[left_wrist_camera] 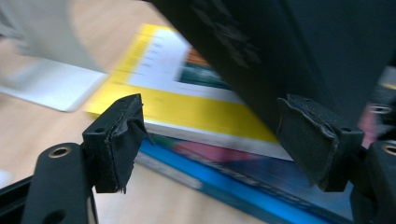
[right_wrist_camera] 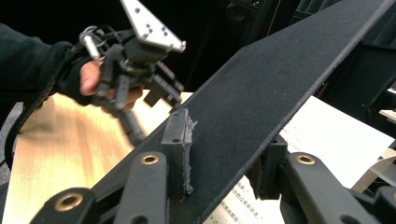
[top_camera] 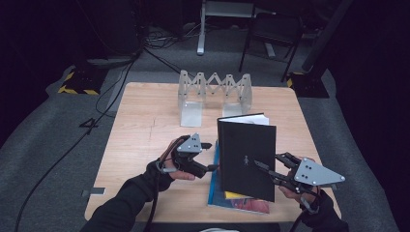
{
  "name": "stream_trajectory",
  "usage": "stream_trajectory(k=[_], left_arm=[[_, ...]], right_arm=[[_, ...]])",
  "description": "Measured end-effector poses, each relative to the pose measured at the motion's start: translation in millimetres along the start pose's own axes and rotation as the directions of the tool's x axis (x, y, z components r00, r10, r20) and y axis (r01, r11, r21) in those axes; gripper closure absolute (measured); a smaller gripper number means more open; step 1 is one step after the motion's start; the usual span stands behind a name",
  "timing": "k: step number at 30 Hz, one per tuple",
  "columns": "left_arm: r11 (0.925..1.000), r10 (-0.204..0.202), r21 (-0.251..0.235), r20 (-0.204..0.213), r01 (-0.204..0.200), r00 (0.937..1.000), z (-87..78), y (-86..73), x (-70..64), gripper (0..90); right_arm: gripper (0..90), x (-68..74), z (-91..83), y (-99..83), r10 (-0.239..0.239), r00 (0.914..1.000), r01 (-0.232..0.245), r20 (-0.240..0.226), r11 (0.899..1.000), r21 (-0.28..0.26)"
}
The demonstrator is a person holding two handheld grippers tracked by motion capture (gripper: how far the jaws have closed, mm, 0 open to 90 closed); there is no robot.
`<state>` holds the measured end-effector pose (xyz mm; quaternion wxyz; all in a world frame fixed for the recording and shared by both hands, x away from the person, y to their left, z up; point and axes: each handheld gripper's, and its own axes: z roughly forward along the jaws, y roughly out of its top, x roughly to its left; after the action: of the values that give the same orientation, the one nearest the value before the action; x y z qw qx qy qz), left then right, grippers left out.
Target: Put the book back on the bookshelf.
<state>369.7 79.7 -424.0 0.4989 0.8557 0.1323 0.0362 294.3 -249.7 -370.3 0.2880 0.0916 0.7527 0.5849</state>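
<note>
Upright book is standing at the near right of the surface, over the flat books lying stacked beneath it. Folding rack is sitting at the far edge, behind the books. Left gripper is sitting just left of the upright book, right gripper at its right, jaws around the cover.

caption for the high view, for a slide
Right gripper lifts a black book off a stack as the open left gripper waits beside it.
</note>
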Motion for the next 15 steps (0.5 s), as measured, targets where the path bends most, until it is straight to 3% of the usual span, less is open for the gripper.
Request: stream_trajectory(k=[2,4,5,11,15], left_arm=[[0.9992,-0.037,-0.014,0.03,0.038,0.9989,3.0,-1.9,1.4,21.6],[0.9986,-0.047,-0.022,0.056,0.048,0.9973,5.7,-1.4,-0.3,21.6],[0.9994,-0.03,-0.015,0.083,0.031,0.9961,10.5,1.1,-6.0,21.9],[0.9999,-0.015,0.002,0.112,0.015,0.9935,24.8,5.3,-15.4,21.6],[0.9999,0.003,0.009,0.155,-0.004,0.9879,35.5,9.0,-16.8,16.3]], right_arm=[[63.6,0.3,-0.6,-0.8,0.002,0.9999,-0.002,0.01,1.0,-0.003],[63.6,-0.4,-1.5,-1.8,0.007,0.9999,-0.007,0.013,1.0,-0.003],[63.6,-0.3,-2.0,-2.2,0.01,0.9999,-0.01,0.013,1.0,-0.004],[63.6,0.5,-2.2,-2.2,0.006,0.9999,-0.006,0.015,1.0,-0.005],[63.5,1.0,-2.2,-2.0,0.003,0.9999,-0.003,0.016,1.0,-0.005]])
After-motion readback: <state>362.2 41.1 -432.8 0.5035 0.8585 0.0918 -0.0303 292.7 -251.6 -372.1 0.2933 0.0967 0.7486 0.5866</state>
